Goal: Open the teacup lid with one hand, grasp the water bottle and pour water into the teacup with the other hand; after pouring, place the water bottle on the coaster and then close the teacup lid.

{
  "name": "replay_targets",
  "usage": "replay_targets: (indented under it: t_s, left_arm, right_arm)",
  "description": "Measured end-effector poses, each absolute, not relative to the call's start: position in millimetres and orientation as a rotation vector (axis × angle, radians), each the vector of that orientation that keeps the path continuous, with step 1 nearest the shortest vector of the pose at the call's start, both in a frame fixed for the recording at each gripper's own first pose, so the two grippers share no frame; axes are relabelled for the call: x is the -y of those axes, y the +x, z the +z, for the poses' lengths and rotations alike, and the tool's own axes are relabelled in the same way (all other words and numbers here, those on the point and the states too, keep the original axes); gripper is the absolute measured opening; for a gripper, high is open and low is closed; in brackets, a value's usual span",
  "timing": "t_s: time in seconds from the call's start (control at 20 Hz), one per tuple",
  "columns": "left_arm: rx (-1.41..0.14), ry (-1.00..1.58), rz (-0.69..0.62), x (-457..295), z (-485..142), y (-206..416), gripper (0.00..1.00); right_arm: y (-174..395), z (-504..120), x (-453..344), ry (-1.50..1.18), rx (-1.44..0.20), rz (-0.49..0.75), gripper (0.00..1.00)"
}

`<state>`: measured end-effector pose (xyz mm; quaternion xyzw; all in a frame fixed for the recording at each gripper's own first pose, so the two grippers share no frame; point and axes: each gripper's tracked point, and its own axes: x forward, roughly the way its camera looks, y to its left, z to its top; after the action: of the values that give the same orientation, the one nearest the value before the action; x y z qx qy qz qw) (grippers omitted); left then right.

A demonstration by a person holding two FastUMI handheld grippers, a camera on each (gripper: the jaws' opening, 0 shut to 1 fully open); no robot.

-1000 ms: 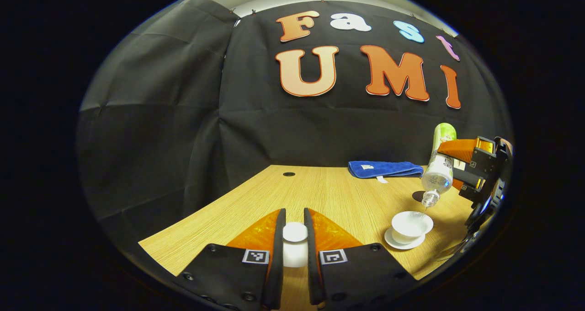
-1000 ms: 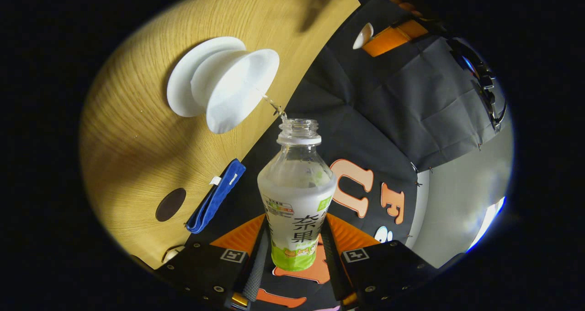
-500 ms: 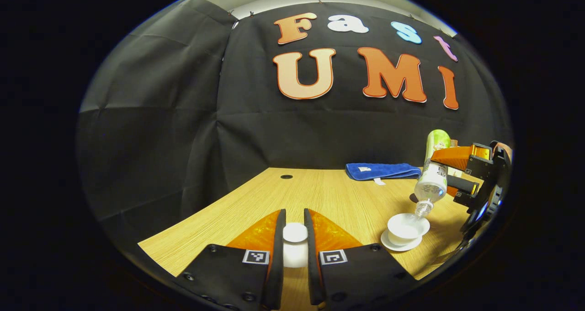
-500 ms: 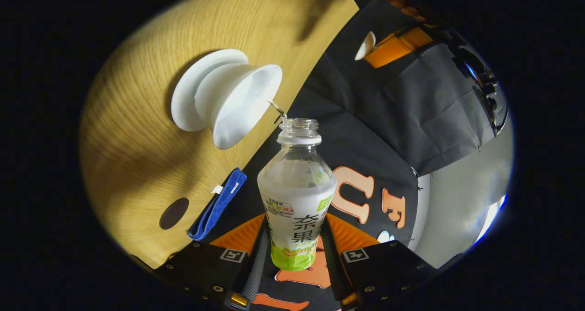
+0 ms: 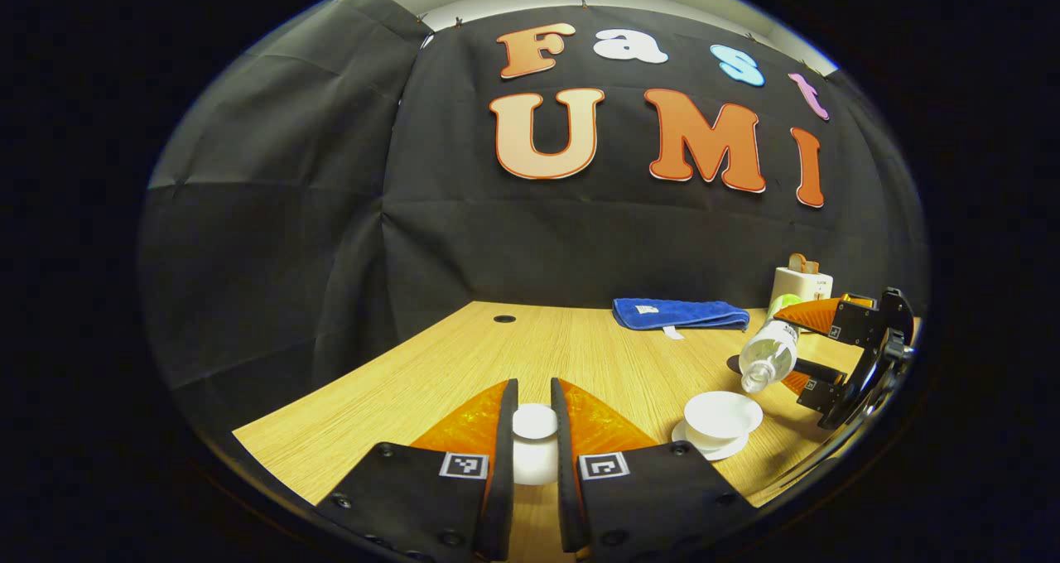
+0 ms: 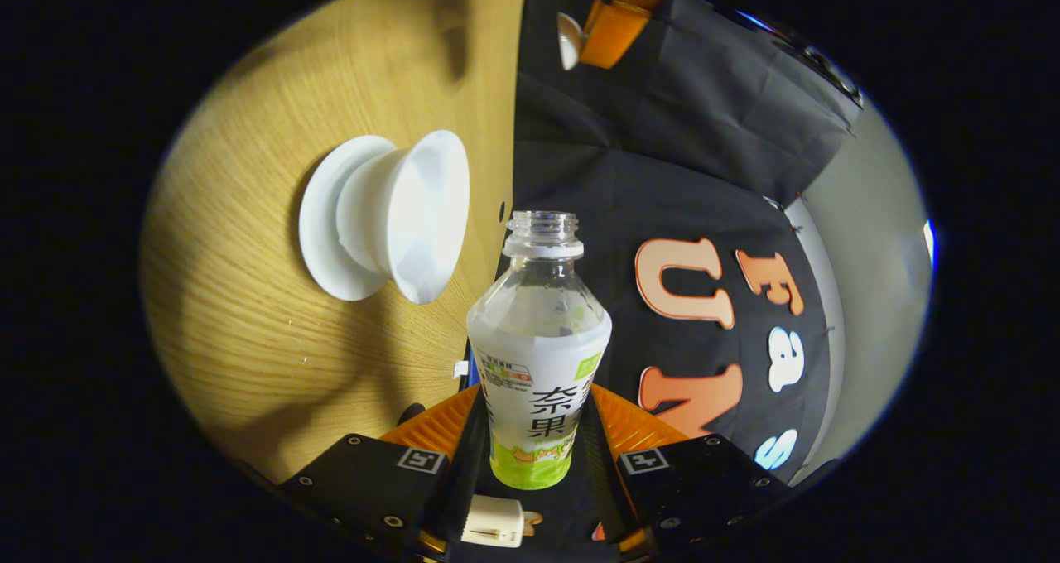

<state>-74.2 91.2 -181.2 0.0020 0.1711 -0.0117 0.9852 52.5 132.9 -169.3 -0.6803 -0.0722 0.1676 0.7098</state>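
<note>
My left gripper is shut on the white teacup lid, held above the wooden table. The white teacup stands uncovered on its white saucer at the right of the left gripper view. Beside it, my right gripper holds the clear uncapped water bottle tilted, mouth toward the cup. In the right gripper view, my right gripper is shut on the water bottle; its mouth points past the teacup and saucer. No stream runs. A dark round coaster lies behind the bottle.
A folded blue cloth lies at the back of the table. A white box-like item stands at the back right. A small dark hole marks the table's far left. The other gripper with the lid appears far off.
The water stream into the cup has stopped. My right gripper has lowered and rotated the bottle back toward level, away from the cup's rim. The left gripper keeps holding the lid.
</note>
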Motion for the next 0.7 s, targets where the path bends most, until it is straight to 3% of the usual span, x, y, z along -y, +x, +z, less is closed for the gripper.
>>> replay_targets:
  t_s: [0.25,0.7]
  left_arm:
    - [-0.340,0.009,-0.045,-74,-179,-69,0.26]
    - [-0.283,0.021,-0.141,-12,-155,-52,0.26]
  right_arm:
    - [52,-175,-100,-1.245,0.056,0.233,0.63]
    - [75,-149,-36,-0.746,-0.100,0.129,0.63]
